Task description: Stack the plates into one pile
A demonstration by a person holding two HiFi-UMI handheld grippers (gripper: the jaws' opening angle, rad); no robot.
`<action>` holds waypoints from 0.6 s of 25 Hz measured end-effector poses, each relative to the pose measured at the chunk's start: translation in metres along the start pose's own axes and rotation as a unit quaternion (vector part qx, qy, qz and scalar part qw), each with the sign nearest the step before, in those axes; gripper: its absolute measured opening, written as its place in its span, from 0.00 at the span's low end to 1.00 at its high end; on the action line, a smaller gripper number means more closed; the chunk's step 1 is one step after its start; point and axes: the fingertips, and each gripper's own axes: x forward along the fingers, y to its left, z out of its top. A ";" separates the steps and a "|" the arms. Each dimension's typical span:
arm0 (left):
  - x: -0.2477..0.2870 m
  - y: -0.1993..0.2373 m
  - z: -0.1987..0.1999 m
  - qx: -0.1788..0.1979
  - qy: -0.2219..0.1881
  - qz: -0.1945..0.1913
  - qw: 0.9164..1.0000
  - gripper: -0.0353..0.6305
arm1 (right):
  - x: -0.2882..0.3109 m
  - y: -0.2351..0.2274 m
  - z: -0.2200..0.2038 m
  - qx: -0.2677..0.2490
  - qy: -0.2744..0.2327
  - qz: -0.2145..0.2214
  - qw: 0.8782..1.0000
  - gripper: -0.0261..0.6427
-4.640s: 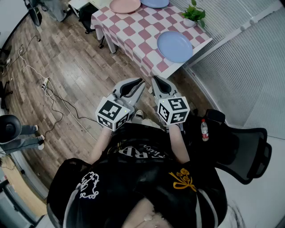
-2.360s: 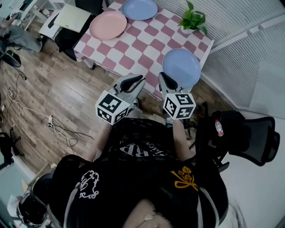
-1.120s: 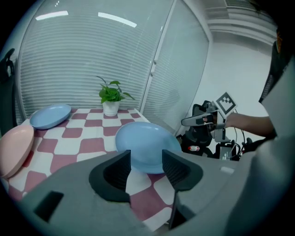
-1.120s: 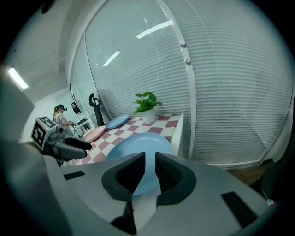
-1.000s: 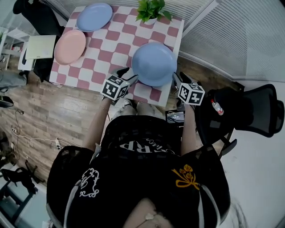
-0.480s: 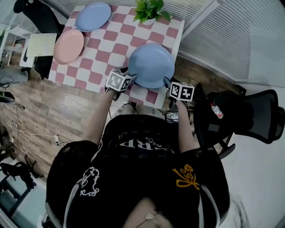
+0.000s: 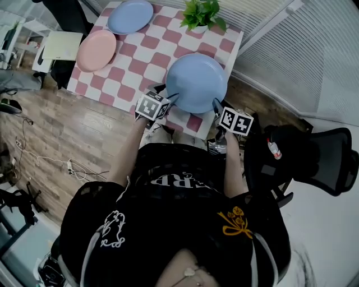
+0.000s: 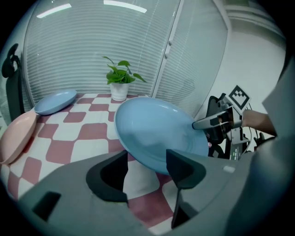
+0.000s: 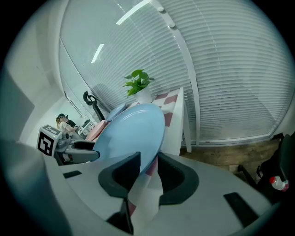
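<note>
A large blue plate [image 7: 196,81] sits at the near edge of the checkered table [image 7: 134,67], tilted in the left gripper view [image 8: 152,133]. My left gripper [image 7: 171,100] is at its left rim, jaws wide open around the rim without pressing [image 8: 147,173]. My right gripper [image 7: 216,105] is at the right rim, its jaws closing, and the plate's rim [image 9: 133,131] is pinched between them [image 9: 148,168]. A pink plate [image 7: 96,49] and a smaller blue plate [image 7: 130,15] lie at the table's far left.
A potted plant [image 7: 202,12] stands at the table's far edge by the blinds. A black office chair [image 7: 314,162] with a bottle [image 7: 273,149] on it is to my right. Cables lie on the wooden floor [image 7: 50,162] to the left.
I have walked up to the table over the last seconds. Both grippers came in on the large blue plate's opposite rims, and the right one has moved onto the right rim.
</note>
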 end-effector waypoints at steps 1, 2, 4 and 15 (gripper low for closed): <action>-0.005 0.000 0.002 -0.001 -0.008 0.005 1.000 0.45 | -0.001 0.004 0.004 -0.005 -0.003 0.000 1.000 0.21; -0.011 0.001 0.004 -0.003 -0.016 0.009 1.000 0.45 | -0.003 0.008 0.008 -0.011 -0.004 0.002 1.000 0.21; -0.022 0.005 0.005 -0.010 -0.032 0.015 0.999 0.45 | -0.003 0.019 0.017 -0.020 -0.008 0.010 1.000 0.20; -0.099 0.062 0.006 -0.023 -0.096 0.030 0.995 0.45 | 0.008 0.119 0.045 -0.057 -0.037 0.032 0.997 0.20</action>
